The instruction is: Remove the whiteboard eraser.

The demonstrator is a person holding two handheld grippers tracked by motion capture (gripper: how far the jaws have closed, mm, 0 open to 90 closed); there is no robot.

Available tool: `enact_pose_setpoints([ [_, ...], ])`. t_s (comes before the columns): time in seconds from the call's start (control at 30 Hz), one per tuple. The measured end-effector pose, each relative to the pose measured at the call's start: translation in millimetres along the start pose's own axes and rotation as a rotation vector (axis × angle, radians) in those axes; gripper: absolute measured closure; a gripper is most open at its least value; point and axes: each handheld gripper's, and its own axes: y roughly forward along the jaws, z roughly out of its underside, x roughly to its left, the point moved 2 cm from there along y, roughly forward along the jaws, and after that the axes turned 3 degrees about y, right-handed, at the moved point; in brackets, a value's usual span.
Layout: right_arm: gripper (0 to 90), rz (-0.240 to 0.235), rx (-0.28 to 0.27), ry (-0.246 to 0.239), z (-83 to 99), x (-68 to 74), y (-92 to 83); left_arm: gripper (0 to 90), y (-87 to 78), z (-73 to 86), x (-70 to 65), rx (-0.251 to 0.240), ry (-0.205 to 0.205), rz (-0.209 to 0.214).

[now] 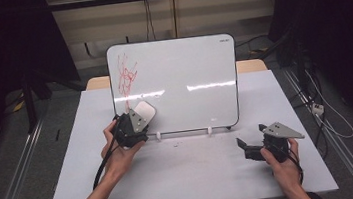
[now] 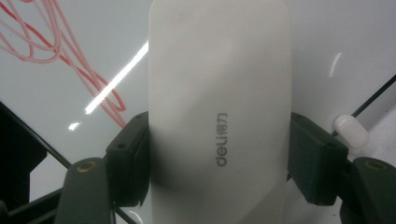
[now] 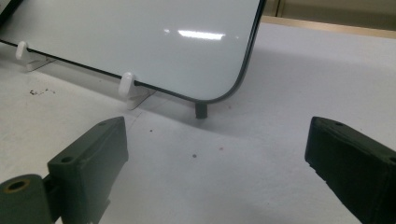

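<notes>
A whiteboard stands upright near the back of the white tabletop, propped on small white clips along its lower edge. Red scribbles cover its upper left part.

The left gripper is raised to the board's lower left area, just under the scribbles. Its jaws are clamped on a white eraser, one pad pressing each long side. In the left gripper view the eraser stands lengthwise between the two black jaws, with a grey brand mark printed on its back, and the board's glossy surface and the red lines lie right behind it. Whether the eraser's face actually touches the board cannot be told.

The right gripper sits low over the tabletop at the right, held in the person's right hand, well apart from the eraser. Its jaws stand wide with nothing between them, and they point toward the board's lower right corner and its small dark foot.
</notes>
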Motion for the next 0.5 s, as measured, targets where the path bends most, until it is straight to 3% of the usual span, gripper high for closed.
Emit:
enact_pose_setpoints([
  [0.37,6.0,-0.001,0.002,0.002,0.1,-0.4,0.2,31.3,-1.8,3.2,6.3,-0.039,-0.093,0.079],
  [0.43,6.0,-0.001,0.002,0.003,0.0,-0.2,0.2,31.3,-2.6,4.0,8.3,-0.035,-0.085,0.089],
  [0.5,6.0,-0.002,0.000,0.003,-0.1,-0.1,0.1,31.3,-3.2,4.7,8.6,-0.043,-0.101,0.098],
])
